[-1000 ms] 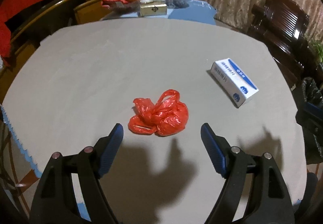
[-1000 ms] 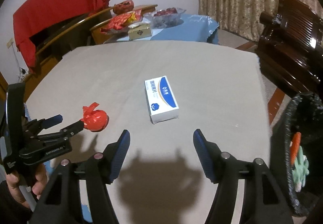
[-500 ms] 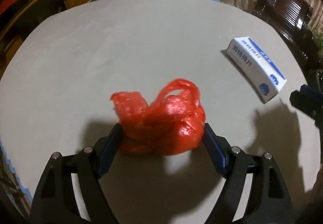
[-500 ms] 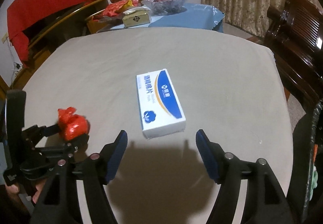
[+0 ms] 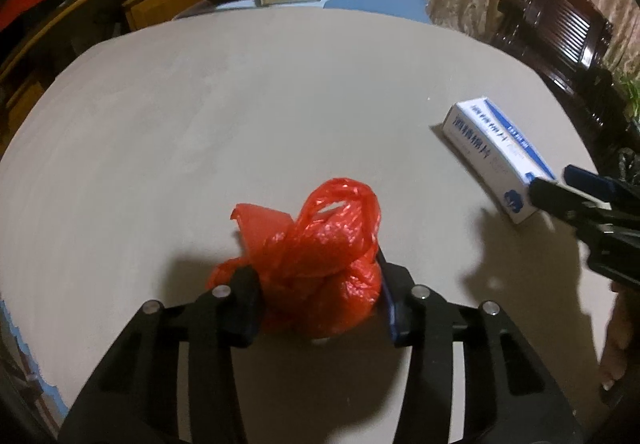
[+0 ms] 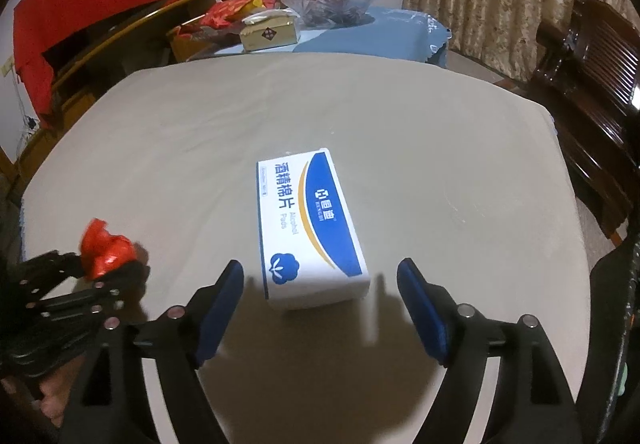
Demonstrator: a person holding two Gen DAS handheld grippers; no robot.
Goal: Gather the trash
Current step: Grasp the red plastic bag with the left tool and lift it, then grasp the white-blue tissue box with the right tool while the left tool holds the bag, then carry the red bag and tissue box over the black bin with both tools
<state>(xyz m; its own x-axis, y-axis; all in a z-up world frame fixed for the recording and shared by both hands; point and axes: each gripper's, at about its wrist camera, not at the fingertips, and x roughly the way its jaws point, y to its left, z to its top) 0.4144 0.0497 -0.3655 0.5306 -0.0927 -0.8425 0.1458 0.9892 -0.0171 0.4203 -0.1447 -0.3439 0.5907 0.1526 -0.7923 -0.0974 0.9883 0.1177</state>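
Observation:
A crumpled red plastic bag [image 5: 320, 264] lies on the beige table [image 5: 200, 116]. My left gripper [image 5: 320, 300] has it between its fingers; the jaws are closing and the pads press into its sides. In the right wrist view the same red plastic bag [image 6: 106, 250] shows in the left gripper [image 6: 128, 268] at the lower left. A white and blue alcohol-pad box [image 6: 308, 220] lies flat in the middle of the table. My right gripper [image 6: 322, 276] hovers just short of its near end, jaws opening, nothing between them. The box [image 5: 496, 152] and the right gripper [image 5: 560, 184] also appear in the left wrist view.
A black-lined bin [image 6: 616, 284] stands off the table's right edge. A dark wooden chair [image 6: 592, 64] is at the far right. Behind the table a blue-covered side table holds a gold box [image 6: 270, 30], a glass bowl [image 6: 336, 2] and red snack bags [image 6: 236, 6].
The left gripper came down and forward over the red bag and its jaws closed onto it. The right gripper moved in toward the box and its jaws widened.

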